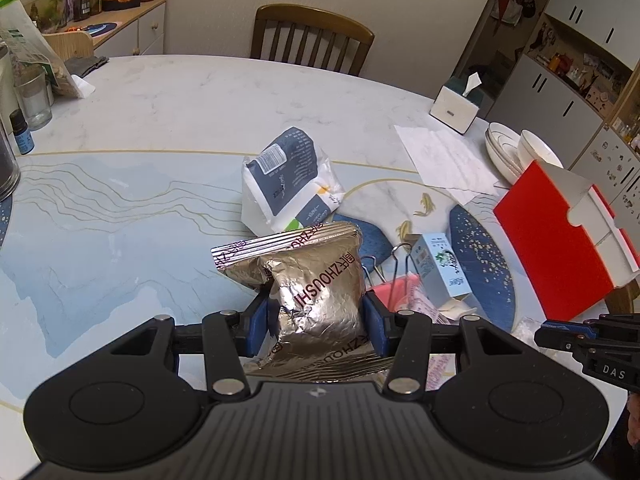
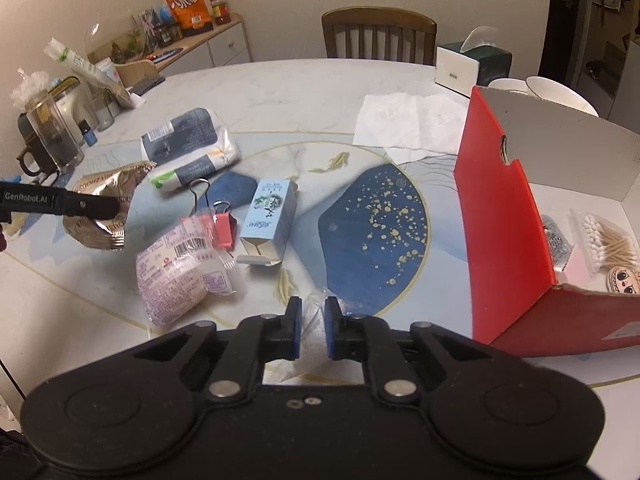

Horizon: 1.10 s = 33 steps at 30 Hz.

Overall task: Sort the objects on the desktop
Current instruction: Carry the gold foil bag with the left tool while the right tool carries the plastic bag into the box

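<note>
Silver foil snack bag (image 1: 316,280) sits pinched between the blue pads of the left gripper (image 1: 316,320), lifted above the marble table (image 1: 160,120). Right gripper (image 2: 311,330) has its fingers squeezed on a thin clear plastic bag (image 2: 316,304) — just beside the red box (image 2: 508,240).

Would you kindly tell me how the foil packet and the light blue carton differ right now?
The foil packet is crinkled, metallic and clamped in the left tool, off the table; the light blue carton is a rigid box lying on the table, one end flap open. Both carry printed text.
</note>
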Motion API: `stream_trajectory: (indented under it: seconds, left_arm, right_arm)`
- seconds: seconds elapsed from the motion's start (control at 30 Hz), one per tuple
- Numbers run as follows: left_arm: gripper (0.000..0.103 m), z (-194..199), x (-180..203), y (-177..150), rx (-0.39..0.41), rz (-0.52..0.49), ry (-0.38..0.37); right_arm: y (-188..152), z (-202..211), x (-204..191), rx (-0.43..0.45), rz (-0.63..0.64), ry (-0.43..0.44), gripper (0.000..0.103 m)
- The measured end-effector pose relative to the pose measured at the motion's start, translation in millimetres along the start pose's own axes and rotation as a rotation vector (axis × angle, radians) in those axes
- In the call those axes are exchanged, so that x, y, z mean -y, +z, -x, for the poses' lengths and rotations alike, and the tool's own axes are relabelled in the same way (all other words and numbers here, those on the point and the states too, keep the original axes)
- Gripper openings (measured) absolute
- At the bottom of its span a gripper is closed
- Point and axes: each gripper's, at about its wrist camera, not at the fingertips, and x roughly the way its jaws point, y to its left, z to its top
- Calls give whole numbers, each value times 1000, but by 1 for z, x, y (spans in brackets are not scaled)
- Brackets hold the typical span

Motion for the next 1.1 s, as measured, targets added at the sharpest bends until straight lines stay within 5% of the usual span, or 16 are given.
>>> stream_trajectory:
  seconds: [0.5,1.1]
  left_arm:
    - [48,26,29,-2,2,-30,-44]
    - [48,18,137,24,-6,-187,-185]
  right_arm:
    - [1,32,14,62,-15,27,8]
    - [28,89,77,179,-57,3,8]
